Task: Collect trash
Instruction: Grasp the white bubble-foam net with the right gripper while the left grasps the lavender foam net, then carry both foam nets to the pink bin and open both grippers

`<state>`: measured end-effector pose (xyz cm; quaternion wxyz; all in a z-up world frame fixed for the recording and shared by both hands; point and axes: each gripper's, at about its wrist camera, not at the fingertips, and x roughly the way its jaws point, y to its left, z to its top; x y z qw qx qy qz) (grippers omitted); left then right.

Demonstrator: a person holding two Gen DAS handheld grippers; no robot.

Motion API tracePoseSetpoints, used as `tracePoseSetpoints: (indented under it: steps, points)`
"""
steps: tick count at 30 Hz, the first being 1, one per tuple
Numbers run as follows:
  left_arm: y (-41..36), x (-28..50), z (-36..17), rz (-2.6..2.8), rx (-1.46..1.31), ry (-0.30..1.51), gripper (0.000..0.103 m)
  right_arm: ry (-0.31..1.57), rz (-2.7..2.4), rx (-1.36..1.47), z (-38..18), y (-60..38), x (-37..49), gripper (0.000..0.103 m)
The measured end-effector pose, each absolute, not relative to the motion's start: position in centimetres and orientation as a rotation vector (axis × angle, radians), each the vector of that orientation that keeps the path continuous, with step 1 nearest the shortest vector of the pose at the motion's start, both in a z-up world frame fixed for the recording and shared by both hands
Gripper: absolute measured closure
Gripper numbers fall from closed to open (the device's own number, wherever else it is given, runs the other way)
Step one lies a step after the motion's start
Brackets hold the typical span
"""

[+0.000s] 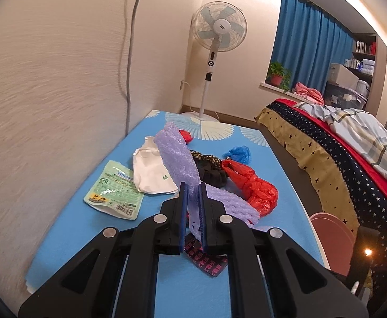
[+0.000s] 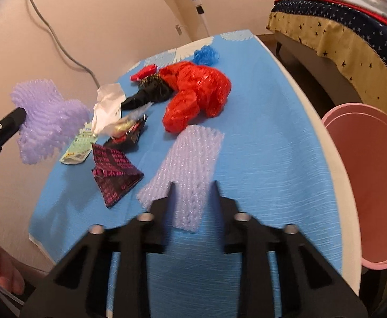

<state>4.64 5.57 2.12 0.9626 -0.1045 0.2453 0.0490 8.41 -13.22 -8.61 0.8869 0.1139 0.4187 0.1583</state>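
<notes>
A purple foam sheet (image 1: 176,159) is pinched between the pressed-together fingers of the left tongs (image 1: 192,193) and held up off the blue tablecloth (image 1: 87,228). The right tongs (image 2: 193,185) are spread wide, with a second foam sheet (image 2: 185,169) lying flat right between the tips. A red plastic bag (image 2: 196,92) is seen further ahead, a dark wrapper (image 2: 114,175) off to the left, and a pink bin (image 2: 373,185) just off the table's right edge.

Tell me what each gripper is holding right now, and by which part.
The left gripper is shut on the purple foam net, pinching its lower end, the rest standing up above the jaws. The right gripper is open, holding nothing, over a second purple foam sheet.
</notes>
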Motion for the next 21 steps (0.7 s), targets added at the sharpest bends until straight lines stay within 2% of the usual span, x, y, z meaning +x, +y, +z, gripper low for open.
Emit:
tracePoseSetpoints:
  steps: [3,21]
  points:
    - [5.5,4.6,2.1,0.096,-0.206,0.498,0.095,0.829,0.331,0.202,-7.6,-13.0,7.8,0.092]
    - [1.5,4.5,1.6,0.015,-0.152,0.507,0.095,0.622,0.165,0.122,-0.4,-18.8,5.5,0.093]
